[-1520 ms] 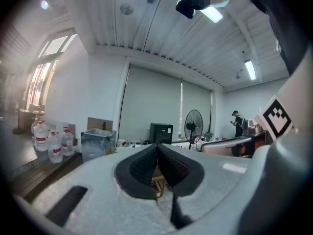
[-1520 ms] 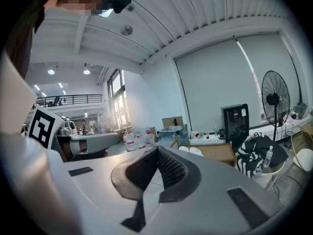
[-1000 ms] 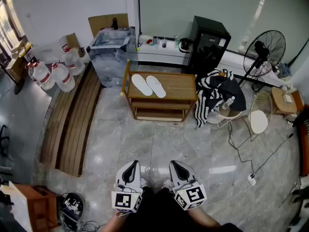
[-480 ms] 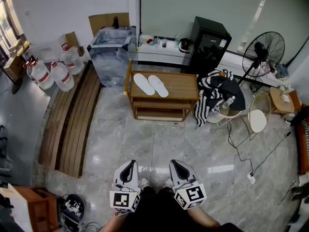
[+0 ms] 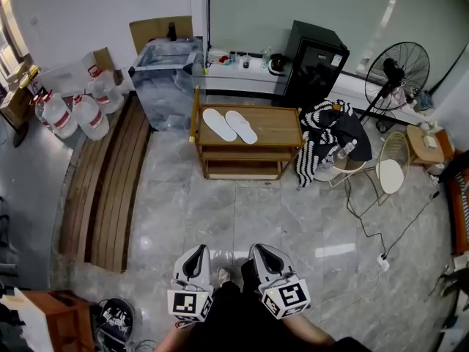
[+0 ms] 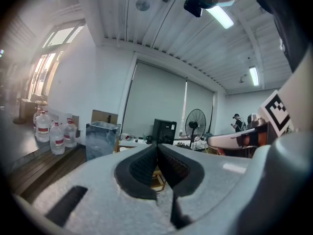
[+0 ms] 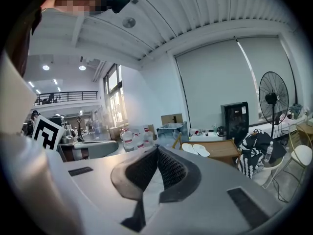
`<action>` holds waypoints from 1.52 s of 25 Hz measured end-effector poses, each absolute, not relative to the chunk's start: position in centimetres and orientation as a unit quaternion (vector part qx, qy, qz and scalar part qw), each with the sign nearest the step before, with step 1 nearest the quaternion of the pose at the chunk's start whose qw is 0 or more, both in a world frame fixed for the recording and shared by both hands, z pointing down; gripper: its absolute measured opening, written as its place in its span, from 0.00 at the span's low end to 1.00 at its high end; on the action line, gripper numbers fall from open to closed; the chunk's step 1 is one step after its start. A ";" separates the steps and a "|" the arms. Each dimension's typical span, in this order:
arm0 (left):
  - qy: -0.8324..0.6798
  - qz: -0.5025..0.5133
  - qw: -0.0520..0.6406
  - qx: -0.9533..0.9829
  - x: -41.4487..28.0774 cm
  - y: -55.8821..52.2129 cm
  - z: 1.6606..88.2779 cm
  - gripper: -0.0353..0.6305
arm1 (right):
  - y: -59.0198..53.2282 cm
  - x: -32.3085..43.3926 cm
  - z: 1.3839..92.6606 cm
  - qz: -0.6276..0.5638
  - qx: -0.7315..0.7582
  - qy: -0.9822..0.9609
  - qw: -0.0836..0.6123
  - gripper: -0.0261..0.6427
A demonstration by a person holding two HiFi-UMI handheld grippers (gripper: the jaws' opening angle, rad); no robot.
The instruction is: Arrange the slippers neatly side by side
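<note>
1. Two white slippers (image 5: 230, 125) lie side by side, just beside each other, on the left part of the wooden table's (image 5: 275, 129) top.
2. The left gripper (image 5: 196, 249) is well apart from the table, its jaws pressed together on nothing.
3. The right gripper (image 5: 261, 248), equally far from the table, is likewise clenched and empty.
4. A black-and-white striped cloth (image 5: 319, 141) lies just right of the table.

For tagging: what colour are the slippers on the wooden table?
The slippers are white, clearest in the head view.
</note>
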State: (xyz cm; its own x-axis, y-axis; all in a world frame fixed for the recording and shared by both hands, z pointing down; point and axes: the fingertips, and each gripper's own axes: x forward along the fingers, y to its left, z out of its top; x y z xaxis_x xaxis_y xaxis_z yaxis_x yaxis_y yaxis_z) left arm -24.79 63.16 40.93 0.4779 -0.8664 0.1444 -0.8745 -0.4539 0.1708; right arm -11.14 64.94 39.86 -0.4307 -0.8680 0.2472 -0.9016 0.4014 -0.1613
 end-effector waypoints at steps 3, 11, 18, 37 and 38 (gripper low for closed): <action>-0.509 0.016 0.114 0.853 -24.8 62.1 41.0 0.08 | 63.9 -11.1 40.0 0.135 0.533 -0.833 0.061 0.06; -0.506 0.016 0.116 0.855 -24.0 57.6 41.4 0.08 | 58.9 -10.9 40.5 0.133 0.530 -0.835 0.058 0.06; -0.506 0.014 0.106 0.856 -22.5 51.4 41.0 0.08 | 52.0 -9.4 40.3 0.130 0.531 -0.836 0.051 0.06; -0.541 0.043 0.107 0.833 -15.7 34.3 39.1 0.08 | 33.1 -3.1 39.5 0.140 0.483 -0.862 0.059 0.06; -0.542 0.046 0.108 0.832 -15.2 33.3 39.1 0.08 | 32.1 -2.7 39.6 0.141 0.481 -0.863 0.060 0.06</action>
